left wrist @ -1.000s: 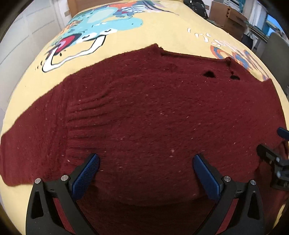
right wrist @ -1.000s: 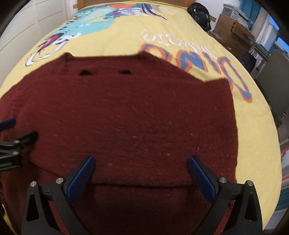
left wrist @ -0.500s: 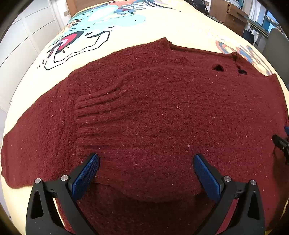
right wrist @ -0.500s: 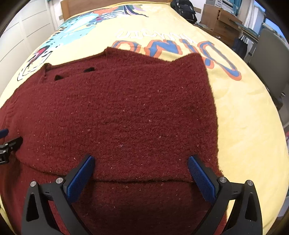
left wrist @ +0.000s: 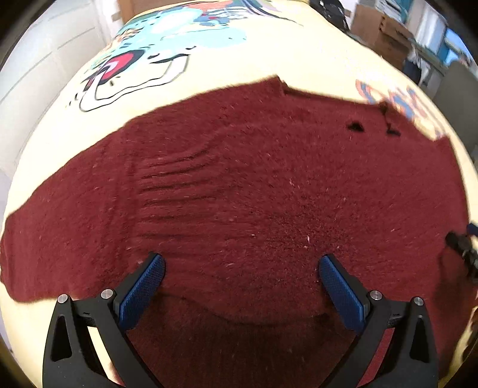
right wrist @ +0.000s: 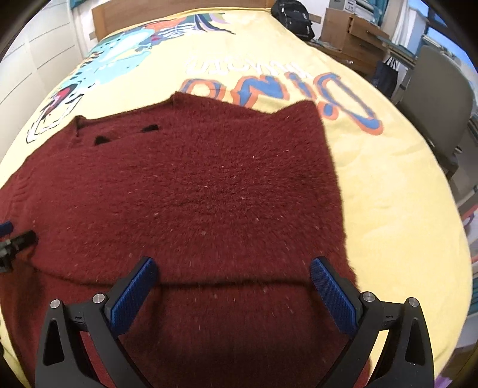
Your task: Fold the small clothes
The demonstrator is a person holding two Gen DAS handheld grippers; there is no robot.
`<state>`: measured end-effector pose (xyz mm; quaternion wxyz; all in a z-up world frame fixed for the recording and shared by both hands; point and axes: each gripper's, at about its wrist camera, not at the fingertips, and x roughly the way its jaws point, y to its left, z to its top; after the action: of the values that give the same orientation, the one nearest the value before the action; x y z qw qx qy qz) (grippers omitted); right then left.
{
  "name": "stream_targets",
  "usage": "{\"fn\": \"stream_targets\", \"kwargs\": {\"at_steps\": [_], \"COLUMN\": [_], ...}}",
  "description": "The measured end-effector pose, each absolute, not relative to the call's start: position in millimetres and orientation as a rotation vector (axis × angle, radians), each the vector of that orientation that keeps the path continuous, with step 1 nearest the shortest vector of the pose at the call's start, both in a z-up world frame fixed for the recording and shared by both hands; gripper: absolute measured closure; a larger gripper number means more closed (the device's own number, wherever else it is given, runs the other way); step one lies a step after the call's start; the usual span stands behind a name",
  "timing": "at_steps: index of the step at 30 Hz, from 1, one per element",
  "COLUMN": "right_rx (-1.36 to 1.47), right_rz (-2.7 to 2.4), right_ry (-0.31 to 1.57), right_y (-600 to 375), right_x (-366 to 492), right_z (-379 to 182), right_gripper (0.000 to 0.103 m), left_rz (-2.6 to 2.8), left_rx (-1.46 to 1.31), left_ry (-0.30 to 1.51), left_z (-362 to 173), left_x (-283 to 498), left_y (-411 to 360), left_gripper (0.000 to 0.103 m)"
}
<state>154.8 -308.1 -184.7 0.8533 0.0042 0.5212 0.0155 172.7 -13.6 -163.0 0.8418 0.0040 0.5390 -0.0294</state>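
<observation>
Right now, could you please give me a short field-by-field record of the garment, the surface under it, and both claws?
garment: dark red knit sweater, spread flat, partly folded, a layer edge crossing near both claws
sleeve: ribbed cuff lying over the body
surface: yellow dinosaur-print bedspread
left claw: open, blue pads above the sweater, gripping nothing
right claw: open, gripping nothing
background: black backpack, cardboard box, grey chair
</observation>
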Motion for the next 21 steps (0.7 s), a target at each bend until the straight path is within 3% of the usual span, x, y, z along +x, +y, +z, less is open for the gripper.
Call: {"fn": "stream_targets", "kwargs": {"at_steps": [11, 21], "right_rx": [-0.014, 0.029], "right_rz": [0.014, 0.005], "right_ry": [1.034, 1.028], "right_y": [-325.3, -321.5], "right_x": [121.4, 97.7], "right_z": [-123.3, -100.0], "right_gripper": [0.001, 0.001], "left_rz": [0.058, 0.270], "left_rx": [-0.103, -0.273], "left_ry": [1.062, 1.095], "left_z": [-105.8, -113.0], "left_x": [131.5, 108.6], "left_y": [70.3, 171.1], "left_gripper": [0.001, 0.001]}}
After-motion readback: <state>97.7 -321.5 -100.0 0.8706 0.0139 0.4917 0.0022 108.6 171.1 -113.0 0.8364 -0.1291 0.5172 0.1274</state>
